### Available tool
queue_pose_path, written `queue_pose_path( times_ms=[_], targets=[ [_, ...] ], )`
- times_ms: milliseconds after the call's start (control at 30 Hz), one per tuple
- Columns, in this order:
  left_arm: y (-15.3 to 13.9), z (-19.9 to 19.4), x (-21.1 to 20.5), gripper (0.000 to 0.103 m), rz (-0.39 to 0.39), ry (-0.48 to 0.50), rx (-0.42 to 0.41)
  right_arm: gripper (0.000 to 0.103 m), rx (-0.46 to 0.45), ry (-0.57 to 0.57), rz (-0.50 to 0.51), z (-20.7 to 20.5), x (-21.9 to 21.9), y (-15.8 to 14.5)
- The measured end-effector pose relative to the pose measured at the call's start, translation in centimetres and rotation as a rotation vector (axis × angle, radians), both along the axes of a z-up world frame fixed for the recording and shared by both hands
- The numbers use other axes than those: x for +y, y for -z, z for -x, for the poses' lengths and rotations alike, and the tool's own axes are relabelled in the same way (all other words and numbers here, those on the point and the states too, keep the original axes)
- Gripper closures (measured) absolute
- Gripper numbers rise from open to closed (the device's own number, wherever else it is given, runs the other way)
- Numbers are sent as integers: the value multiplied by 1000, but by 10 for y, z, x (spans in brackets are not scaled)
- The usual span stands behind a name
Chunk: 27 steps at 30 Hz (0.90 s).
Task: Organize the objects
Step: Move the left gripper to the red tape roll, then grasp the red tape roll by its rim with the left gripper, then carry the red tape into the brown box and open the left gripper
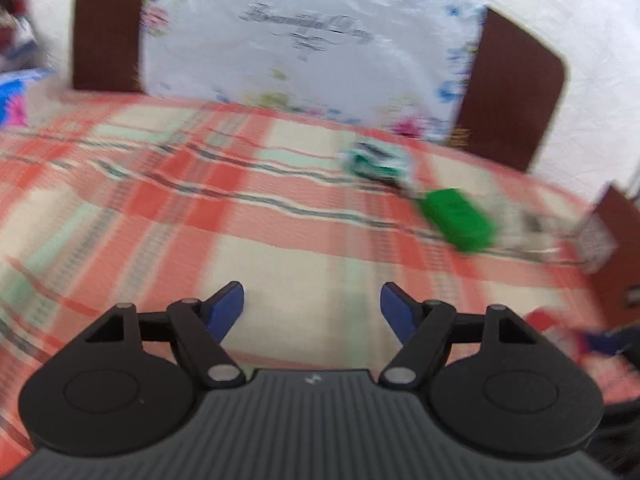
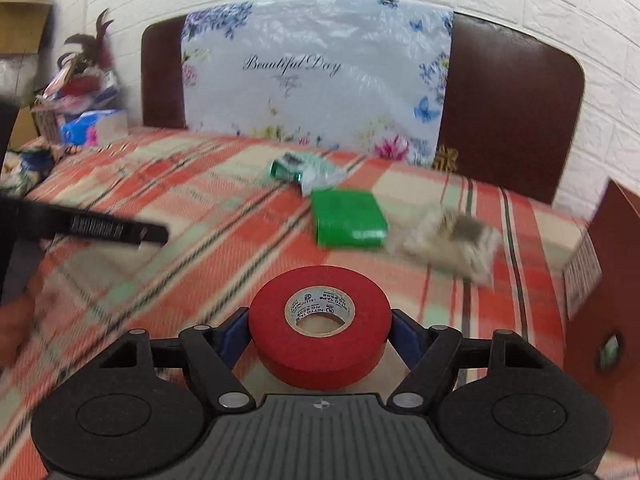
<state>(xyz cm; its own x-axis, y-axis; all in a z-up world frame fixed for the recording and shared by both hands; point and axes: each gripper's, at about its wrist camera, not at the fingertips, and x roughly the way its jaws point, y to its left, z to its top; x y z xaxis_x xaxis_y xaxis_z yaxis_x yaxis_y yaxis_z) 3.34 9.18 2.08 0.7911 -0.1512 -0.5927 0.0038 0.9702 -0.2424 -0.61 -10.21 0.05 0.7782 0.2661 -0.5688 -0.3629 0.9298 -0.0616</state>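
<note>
A red tape roll (image 2: 316, 364) lies flat between the blue pads of my right gripper (image 2: 320, 314), which is shut on it just above the plaid bedcover (image 2: 160, 240). Beyond it on the cover lie a green box (image 2: 348, 218), a green-and-white packet (image 2: 304, 170) and a fuzzy grey-beige pouch (image 2: 452, 244). My left gripper (image 1: 311, 292) is open with nothing between its fingers, low over the cover. In its blurred view the green box (image 1: 456, 218), the packet (image 1: 376, 162) and the pouch (image 1: 528, 224) lie ahead to the right.
A brown cardboard box (image 2: 600, 280) stands at the right edge. A floral "Beautiful Day" package (image 2: 320, 80) leans on the brown headboard (image 2: 512, 112). A blue tissue box (image 2: 92, 126) and clutter sit far left. A black bar (image 2: 100, 230) and a hand (image 2: 16, 320) reach in from the left.
</note>
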Motion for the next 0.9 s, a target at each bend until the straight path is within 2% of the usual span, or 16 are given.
queue_pose_path(
  times_ms=[33,167,233,333,400,433,533,600,700,800,900],
  targets=[
    [-5,2,-11,29,28,44,6,31,7,4,3,8,-3,3],
    [-21,7,-58,40,51,231,26,23,-2,4,7,25,-8,7],
    [-23,7,-78,43,26,294,53,23,-8,-1,18,27,-6,7],
    [-16,5,-101,53,-45,339,113,25,-2,5,4,23,-9,10],
    [-6,-1,-110,67,-62,360,176,27,12,8,-22,20,-13,12],
    [-4,-2,-110,70,-49,358,184,35,18,6,-36,17,-14,12],
    [-14,-3,-113,73,-50,345,192,34,16,-2,-50,17,-16,12],
    [-32,-1,-119,73,-54,359,153,34,-5,9,-60,22,-18,8],
    [-71,1,-137,73,-50,404,52,34,-103,42,-74,32,-28,-12],
    [-108,2,-169,73,-46,471,-53,34,-208,110,-79,35,-50,-38],
    [-131,0,-212,73,-60,548,-133,34,-291,202,-94,36,-83,-62]
  ],
)
